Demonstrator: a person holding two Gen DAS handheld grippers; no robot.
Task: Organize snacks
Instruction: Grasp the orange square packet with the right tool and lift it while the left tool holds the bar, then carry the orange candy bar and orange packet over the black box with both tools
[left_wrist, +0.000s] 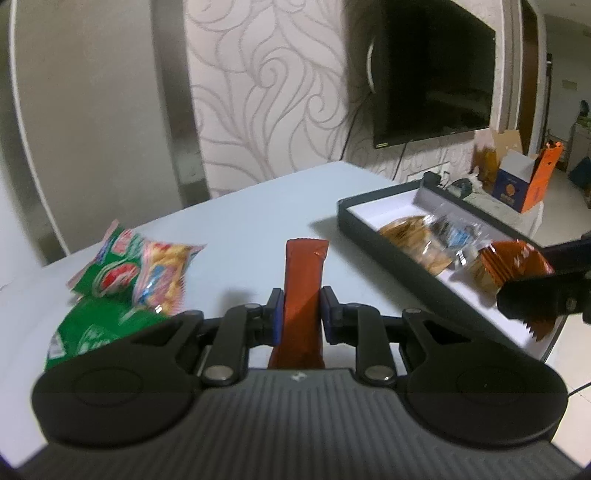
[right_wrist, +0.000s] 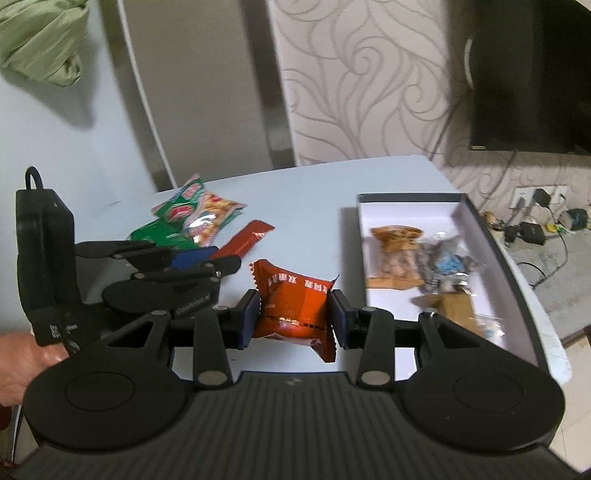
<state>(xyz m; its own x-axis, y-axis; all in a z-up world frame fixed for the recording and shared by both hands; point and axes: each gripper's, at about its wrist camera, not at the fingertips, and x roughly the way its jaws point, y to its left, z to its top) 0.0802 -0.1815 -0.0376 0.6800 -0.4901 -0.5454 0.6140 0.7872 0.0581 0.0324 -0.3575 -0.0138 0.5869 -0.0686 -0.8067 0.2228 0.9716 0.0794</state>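
Observation:
My left gripper (left_wrist: 298, 312) is shut on a long red-orange snack bar (left_wrist: 301, 291), held above the table; it also shows in the right wrist view (right_wrist: 245, 242) beside the left gripper (right_wrist: 207, 264). My right gripper (right_wrist: 293, 312) is shut on a square orange snack packet (right_wrist: 293, 306), left of the dark box (right_wrist: 517, 280). In the left wrist view the right gripper (left_wrist: 532, 295) holds that packet (left_wrist: 517, 266) over the box's near end (left_wrist: 369, 236). The box holds several wrapped snacks (right_wrist: 397, 256).
A pile of green and pink snack bags (left_wrist: 125, 277) lies on the white table (left_wrist: 258, 218) at the left, also in the right wrist view (right_wrist: 192, 218). A wall TV (left_wrist: 432, 70), a cardboard box (left_wrist: 524, 181) and floor cables (right_wrist: 535, 229) lie beyond the table.

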